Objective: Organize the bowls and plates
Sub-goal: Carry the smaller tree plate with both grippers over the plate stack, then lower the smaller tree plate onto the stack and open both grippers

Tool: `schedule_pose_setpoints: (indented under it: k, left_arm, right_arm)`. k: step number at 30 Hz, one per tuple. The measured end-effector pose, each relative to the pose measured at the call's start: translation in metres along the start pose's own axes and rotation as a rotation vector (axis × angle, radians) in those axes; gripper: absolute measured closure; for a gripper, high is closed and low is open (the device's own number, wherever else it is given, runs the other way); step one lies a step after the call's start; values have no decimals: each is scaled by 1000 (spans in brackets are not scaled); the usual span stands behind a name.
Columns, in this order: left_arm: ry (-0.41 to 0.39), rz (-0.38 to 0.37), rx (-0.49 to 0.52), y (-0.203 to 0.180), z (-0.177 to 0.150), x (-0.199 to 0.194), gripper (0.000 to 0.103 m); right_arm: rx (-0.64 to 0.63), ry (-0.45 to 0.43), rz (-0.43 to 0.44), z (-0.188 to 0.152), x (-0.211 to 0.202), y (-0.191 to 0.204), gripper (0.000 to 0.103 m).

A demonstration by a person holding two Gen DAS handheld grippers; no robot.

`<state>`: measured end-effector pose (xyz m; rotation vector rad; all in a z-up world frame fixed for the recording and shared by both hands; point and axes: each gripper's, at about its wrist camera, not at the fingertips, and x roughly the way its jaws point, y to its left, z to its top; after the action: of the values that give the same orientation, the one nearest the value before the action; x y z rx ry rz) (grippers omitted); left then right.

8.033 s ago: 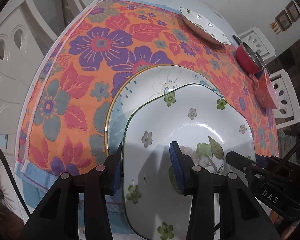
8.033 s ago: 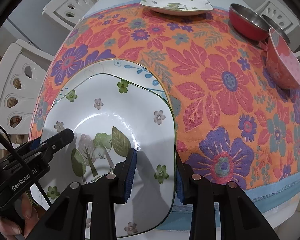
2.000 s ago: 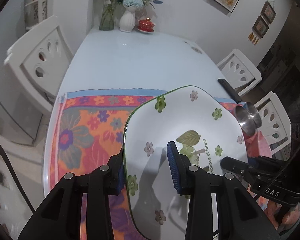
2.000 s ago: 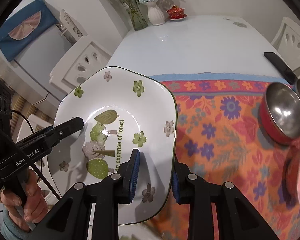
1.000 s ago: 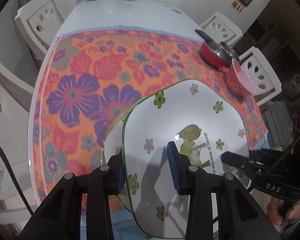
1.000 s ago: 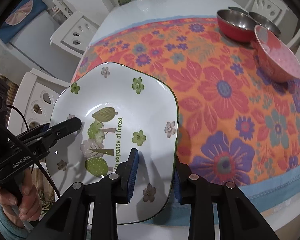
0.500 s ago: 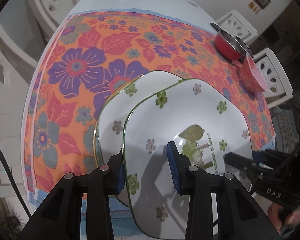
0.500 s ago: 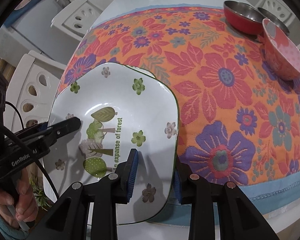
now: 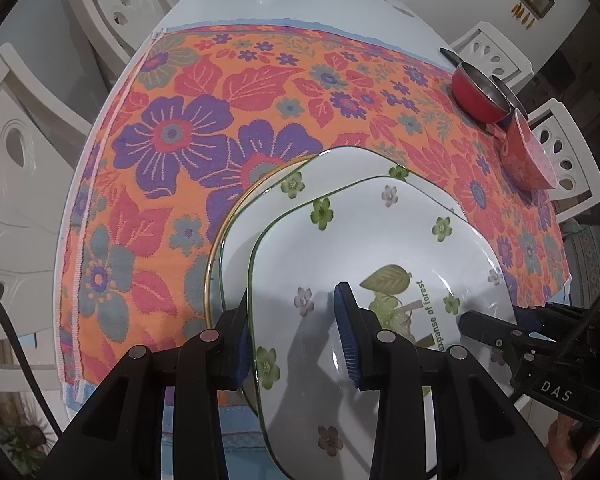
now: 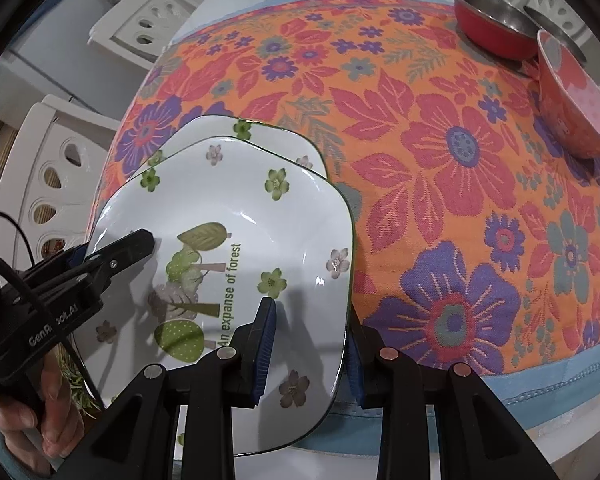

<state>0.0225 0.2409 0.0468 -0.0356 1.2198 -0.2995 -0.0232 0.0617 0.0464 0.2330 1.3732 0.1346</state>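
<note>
A white squarish plate with green flowers and a forest picture (image 9: 380,248) (image 10: 240,220) is held by both grippers. My left gripper (image 9: 296,340) is shut on its left rim, one blue pad over and one under. My right gripper (image 10: 308,356) is shut on the right rim in the same way. The plate hangs close over a matching flowered plate (image 9: 312,184) (image 10: 228,128), which lies on a gold-rimmed round plate (image 9: 216,248). I cannot tell whether the held plate touches the one below. Each view also shows the other gripper: the right gripper (image 9: 476,320) and the left gripper (image 10: 136,246).
An orange floral cloth (image 9: 204,92) (image 10: 440,148) covers the near half of the white table. A red metal bowl (image 9: 476,96) (image 10: 492,32) and a tilted pink bowl (image 9: 528,160) (image 10: 572,108) sit at the far right. White chairs (image 9: 116,0) stand around the table.
The held plate has come down nearer to the stack by the table's near edge. More of the matching plate beneath it now shows. Both grips are unchanged.
</note>
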Motion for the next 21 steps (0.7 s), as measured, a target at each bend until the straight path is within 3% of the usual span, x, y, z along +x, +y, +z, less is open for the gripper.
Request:
schedule_pose_setpoints:
  k: [21]
  left_arm:
    - [-45, 9, -39, 11, 15, -10, 68]
  right_arm:
    - [-1, 38, -40, 11, 10, 8, 73]
